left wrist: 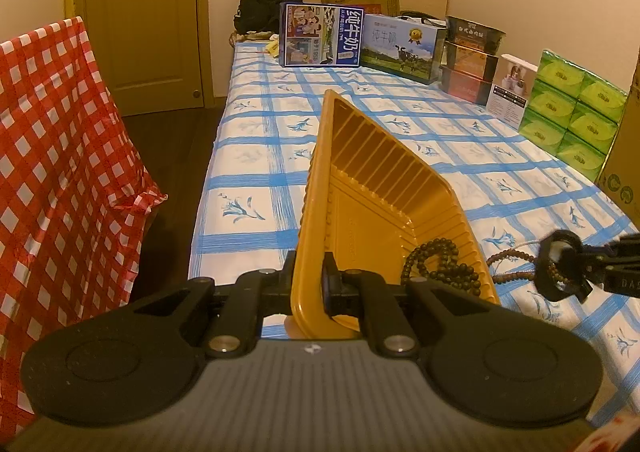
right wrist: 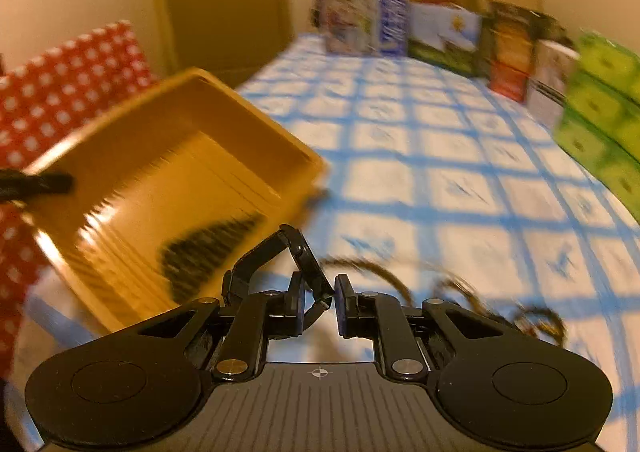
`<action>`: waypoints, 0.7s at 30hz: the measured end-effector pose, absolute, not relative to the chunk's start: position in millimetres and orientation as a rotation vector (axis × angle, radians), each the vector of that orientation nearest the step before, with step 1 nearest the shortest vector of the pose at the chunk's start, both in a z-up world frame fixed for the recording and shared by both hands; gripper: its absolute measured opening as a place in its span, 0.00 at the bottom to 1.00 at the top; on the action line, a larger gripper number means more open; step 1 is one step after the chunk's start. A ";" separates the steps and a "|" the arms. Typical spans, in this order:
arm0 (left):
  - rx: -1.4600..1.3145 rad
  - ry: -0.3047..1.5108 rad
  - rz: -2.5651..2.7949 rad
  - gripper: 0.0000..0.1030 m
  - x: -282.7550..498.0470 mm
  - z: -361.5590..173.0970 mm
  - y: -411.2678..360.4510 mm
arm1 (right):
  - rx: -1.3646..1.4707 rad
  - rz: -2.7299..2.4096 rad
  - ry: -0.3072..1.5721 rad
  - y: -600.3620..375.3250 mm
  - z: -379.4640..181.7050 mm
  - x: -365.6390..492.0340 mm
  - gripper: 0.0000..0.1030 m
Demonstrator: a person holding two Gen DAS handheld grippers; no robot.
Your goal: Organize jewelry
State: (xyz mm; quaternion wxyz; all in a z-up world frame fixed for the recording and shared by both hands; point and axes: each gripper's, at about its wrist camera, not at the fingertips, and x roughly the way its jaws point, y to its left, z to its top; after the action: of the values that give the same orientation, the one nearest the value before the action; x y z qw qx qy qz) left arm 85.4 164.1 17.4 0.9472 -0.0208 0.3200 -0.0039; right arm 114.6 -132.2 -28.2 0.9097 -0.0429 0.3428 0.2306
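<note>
My left gripper [left wrist: 308, 284] is shut on the near rim of a yellow plastic tray [left wrist: 360, 171], which it holds tilted above the bed. A dark bead necklace [left wrist: 440, 264] lies heaped in the tray's low corner. My right gripper [left wrist: 588, 272] is to the tray's right, just above the bed, shut on a black watch [left wrist: 560, 266]. The blurred right wrist view shows the watch [right wrist: 296, 252] rising from between the pads of the right gripper [right wrist: 320, 304], with the tray [right wrist: 180, 155] to the left. Brown bead strings [left wrist: 512, 256] lie on the cover beside the watch.
The bed has a blue-and-white checked cover [left wrist: 260, 131]. Milk cartons [left wrist: 320, 35], stacked boxes and green tissue packs [left wrist: 576, 107] line its far and right sides. A cardboard box [left wrist: 624, 155] stands at the right edge. A red checked cloth [left wrist: 60, 171] hangs left, near a door [left wrist: 148, 19].
</note>
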 end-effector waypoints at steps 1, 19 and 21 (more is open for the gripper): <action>-0.042 0.651 -0.008 0.09 85.3 17.4 164.2 | -0.096 0.501 0.705 -123.6 -26.1 115.0 0.15; -0.039 0.651 -0.010 0.09 86.1 18.5 162.3 | -0.164 0.703 0.785 -49.0 -62.3 119.2 0.21; -0.037 0.651 -0.011 0.09 86.0 18.3 161.9 | -0.158 0.702 0.780 -52.3 -60.3 117.1 0.24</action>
State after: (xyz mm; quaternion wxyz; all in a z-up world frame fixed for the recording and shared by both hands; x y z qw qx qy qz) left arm 86.0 161.9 18.3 0.9472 -0.0183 0.3199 -0.0054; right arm 117.1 -52.3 -60.3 0.8625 -0.0755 0.3720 0.3348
